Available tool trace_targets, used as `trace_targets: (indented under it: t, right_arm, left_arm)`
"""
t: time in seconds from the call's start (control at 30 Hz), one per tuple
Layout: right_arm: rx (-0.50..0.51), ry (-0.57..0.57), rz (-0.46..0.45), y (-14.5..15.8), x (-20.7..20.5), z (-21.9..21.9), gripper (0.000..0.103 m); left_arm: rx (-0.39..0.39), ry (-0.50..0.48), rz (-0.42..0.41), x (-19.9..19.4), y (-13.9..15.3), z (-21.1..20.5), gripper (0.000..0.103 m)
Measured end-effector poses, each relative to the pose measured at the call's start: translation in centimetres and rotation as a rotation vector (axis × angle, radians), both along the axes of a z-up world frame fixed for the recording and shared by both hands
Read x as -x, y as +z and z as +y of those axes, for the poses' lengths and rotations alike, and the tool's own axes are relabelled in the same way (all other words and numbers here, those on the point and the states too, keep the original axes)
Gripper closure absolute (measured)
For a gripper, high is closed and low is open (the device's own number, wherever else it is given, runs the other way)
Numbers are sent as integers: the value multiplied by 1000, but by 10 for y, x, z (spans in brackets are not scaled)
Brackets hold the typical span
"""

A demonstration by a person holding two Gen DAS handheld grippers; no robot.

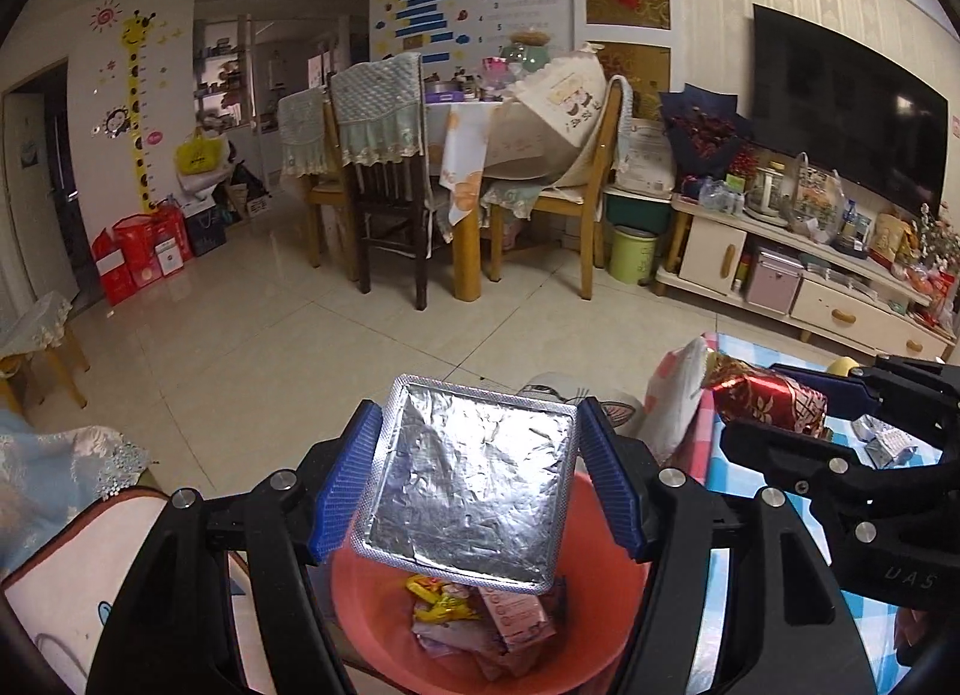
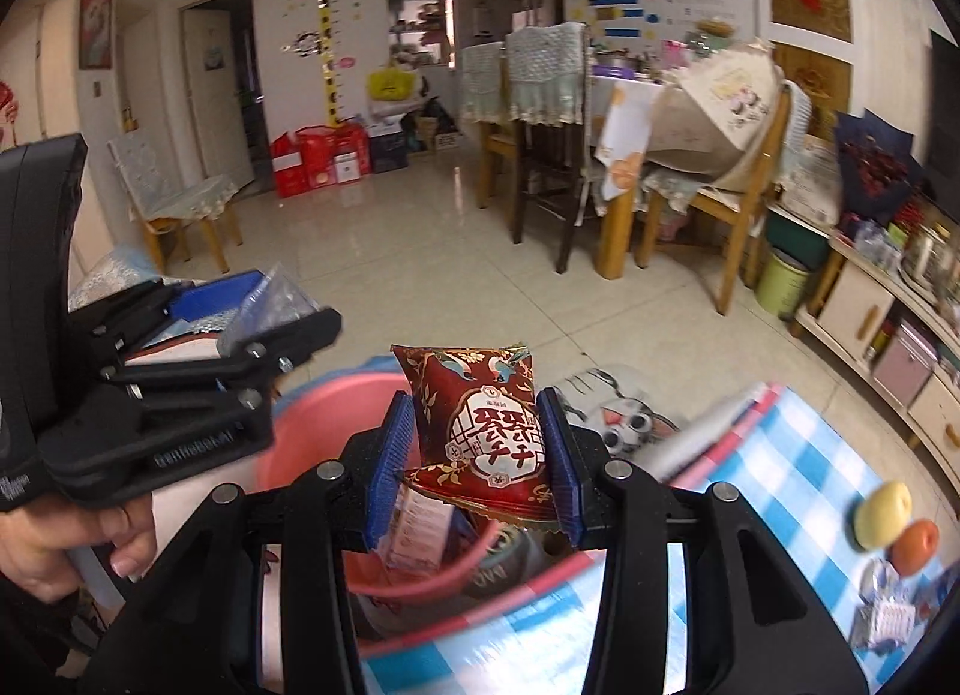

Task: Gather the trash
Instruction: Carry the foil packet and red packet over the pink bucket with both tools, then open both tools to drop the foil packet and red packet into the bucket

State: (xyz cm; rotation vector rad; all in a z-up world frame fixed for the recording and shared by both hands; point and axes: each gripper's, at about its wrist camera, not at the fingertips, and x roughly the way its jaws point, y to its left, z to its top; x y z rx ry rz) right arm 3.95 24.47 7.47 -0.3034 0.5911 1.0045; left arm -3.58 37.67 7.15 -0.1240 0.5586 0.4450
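Left gripper pinching a foil sheet by its side edges, blue pads against both sides, held tilted directly above a pink bin. Inside the bin, a yellow wrapper and a pink packet among other scraps. Right gripper clamped on a red snack bag, pads pressed to its two sides, bag upright with its top sticking out past the fingertips. Seen from the left wrist, same bag off to the right, near the foil sheet but apart from it, over the edge of a blue checked cloth. Below the red bag in the right wrist view, the bin's rim, blurred. On the cloth to the right, a yellow fruit touching an orange one, with crumpled silver wrappers just beside them. Left hand wrapped around its gripper's handle at the left edge.
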Motion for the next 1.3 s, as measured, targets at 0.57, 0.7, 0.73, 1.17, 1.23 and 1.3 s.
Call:
trace_targets:
  t: [0.57, 0.7, 0.73, 1.17, 1.23, 1.3]
  right_arm:
    - [18, 36, 70, -19, -9, 64, 59]
    - [30, 30, 75, -28, -15, 69, 59]
    - [33, 29, 75, -29, -16, 70, 59]
    - [14, -2, 99, -36, -30, 55, 56]
    - [9, -5, 99, -36, -31, 52, 56]
    - [3, -11, 104, -35, -33, 48, 55]
  left_arm:
    - [42, 41, 55, -1, -29, 53, 36]
    - [72, 33, 98, -8, -46, 57, 35]
    - [71, 34, 109, -10, -51, 58, 35]
    - [70, 42, 135, -25, -70, 51, 15]
    - [65, 39, 125, -25, -69, 48, 11]
    - [59, 39, 125, -26, -69, 46, 9]
